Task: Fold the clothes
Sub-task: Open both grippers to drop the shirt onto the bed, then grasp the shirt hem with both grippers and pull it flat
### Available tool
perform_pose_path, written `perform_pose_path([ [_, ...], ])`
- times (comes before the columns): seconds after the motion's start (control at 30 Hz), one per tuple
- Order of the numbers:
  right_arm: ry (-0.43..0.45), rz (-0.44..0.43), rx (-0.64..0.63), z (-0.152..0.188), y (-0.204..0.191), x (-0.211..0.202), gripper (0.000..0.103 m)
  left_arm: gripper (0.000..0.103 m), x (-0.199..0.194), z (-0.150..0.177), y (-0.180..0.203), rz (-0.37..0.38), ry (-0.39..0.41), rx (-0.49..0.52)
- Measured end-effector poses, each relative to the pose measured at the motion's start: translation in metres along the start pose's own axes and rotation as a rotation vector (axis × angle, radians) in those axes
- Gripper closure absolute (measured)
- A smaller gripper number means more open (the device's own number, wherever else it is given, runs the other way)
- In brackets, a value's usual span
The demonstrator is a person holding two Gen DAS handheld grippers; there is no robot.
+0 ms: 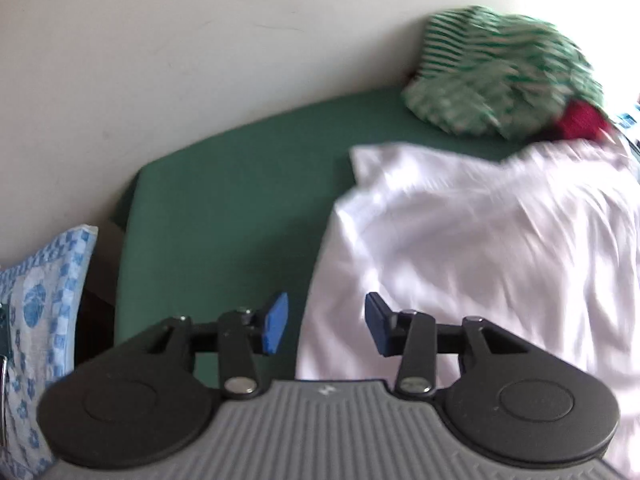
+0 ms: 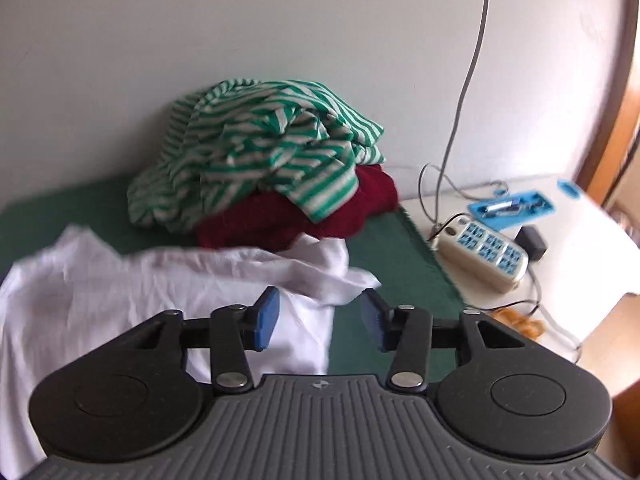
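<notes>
A white garment (image 1: 480,240) lies spread and wrinkled on the green cloth-covered table (image 1: 224,200). My left gripper (image 1: 326,326) hovers open over the garment's left edge, nothing between its blue pads. In the right wrist view the same white garment (image 2: 140,288) lies at the left, and my right gripper (image 2: 320,322) stands open above its right edge, with nothing in its jaws. Behind it a green-and-white striped garment (image 2: 260,148) is heaped on a dark red one (image 2: 288,216). The striped heap (image 1: 500,72) shows blurred at the back in the left wrist view.
The white wall (image 2: 200,32) backs the table. A white side surface (image 2: 580,248) to the right holds a power strip (image 2: 484,252), a blue tray (image 2: 512,206), a black adapter (image 2: 532,240) and cables. A blue patterned cloth (image 1: 44,312) hangs left of the table.
</notes>
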State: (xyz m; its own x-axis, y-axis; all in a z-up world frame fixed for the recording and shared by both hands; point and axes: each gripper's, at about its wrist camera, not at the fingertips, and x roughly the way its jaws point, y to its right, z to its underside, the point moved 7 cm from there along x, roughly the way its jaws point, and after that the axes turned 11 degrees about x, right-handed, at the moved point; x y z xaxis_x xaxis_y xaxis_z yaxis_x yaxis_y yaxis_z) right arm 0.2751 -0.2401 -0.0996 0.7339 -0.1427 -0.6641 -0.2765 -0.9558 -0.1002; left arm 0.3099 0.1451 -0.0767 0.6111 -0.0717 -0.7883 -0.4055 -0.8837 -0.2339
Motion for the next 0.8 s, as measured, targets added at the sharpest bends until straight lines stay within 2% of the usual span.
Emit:
perform_pose_path([
  [0.1,-0.057,0.013,-0.068,0.04,0.036,-0.031,0.045,0.056,-0.05,0.057,0.028,0.139,0.029,-0.012],
  [0.17,-0.112,0.024,-0.095,0.069,0.063,-0.054,0.045,0.044,-0.086,0.096,0.059,0.226,0.034,-0.02],
  [0.27,-0.195,0.063,-0.098,0.108,0.097,-0.09,0.045,0.038,-0.129,0.143,0.116,0.375,0.039,-0.01],
  [0.33,-0.23,0.071,-0.082,0.125,0.107,-0.111,0.044,0.036,-0.149,0.161,0.152,0.471,0.041,0.002],
  [0.4,-0.253,0.078,-0.087,0.14,0.11,-0.122,0.039,0.027,-0.16,0.172,0.184,0.576,0.039,-0.004],
  [0.47,-0.271,0.095,-0.108,0.158,0.11,-0.129,0.035,0.019,-0.168,0.185,0.204,0.631,0.022,0.008],
  [0.57,-0.255,0.132,-0.148,0.176,0.108,-0.133,0.035,0.019,-0.169,0.194,0.227,0.717,-0.021,-0.011],
  [0.6,-0.249,0.127,-0.139,0.18,0.11,-0.133,0.035,0.02,-0.17,0.195,0.234,0.725,-0.024,-0.022],
  [0.67,-0.229,0.119,-0.115,0.181,0.114,-0.131,0.035,0.034,-0.17,0.199,0.246,0.75,-0.05,-0.052],
  [0.77,-0.191,0.112,-0.073,0.176,0.123,-0.126,0.036,0.037,-0.168,0.205,0.261,0.786,-0.101,-0.124],
  [0.8,-0.182,0.099,-0.1,0.173,0.124,-0.125,0.036,0.037,-0.17,0.208,0.264,0.774,-0.104,-0.138],
])
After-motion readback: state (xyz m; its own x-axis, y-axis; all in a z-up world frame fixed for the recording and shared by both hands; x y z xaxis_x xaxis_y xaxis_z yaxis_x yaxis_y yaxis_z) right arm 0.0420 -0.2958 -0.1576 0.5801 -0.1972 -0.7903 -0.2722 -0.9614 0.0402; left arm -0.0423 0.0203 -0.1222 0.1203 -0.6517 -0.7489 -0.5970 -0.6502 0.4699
